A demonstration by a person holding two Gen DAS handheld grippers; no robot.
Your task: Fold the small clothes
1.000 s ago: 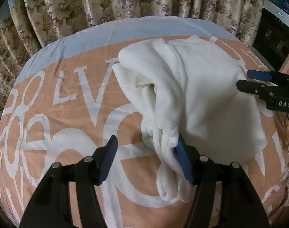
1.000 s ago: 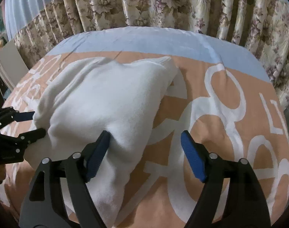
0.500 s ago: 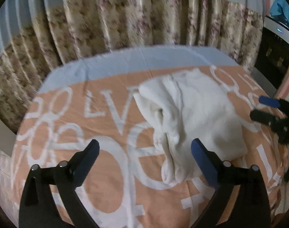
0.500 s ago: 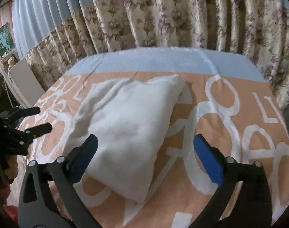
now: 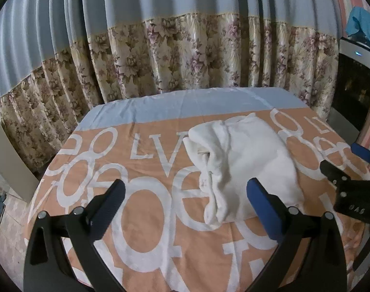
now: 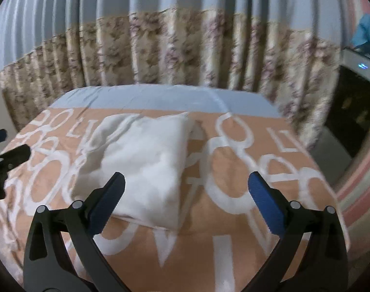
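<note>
In the left wrist view the left gripper (image 5: 185,199) hangs spread and empty at lower centre; the folded white garment (image 5: 243,165) lies just right of centre on the orange lettered bedspread (image 5: 136,219), its long axis running away toward the curtains. The right gripper (image 6: 185,199), equally spread and empty, has it ahead-left. Both look equally near. The right view is blurred, hiding the folds.

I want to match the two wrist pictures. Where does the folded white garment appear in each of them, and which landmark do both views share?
Left wrist view: the folded white garment lies right of centre on the orange lettered cover, its bunched edges facing left.
Right wrist view: the garment lies left of centre, above the near-left finger.
Shared landmark: the floral curtain behind the bed, also at.
</note>
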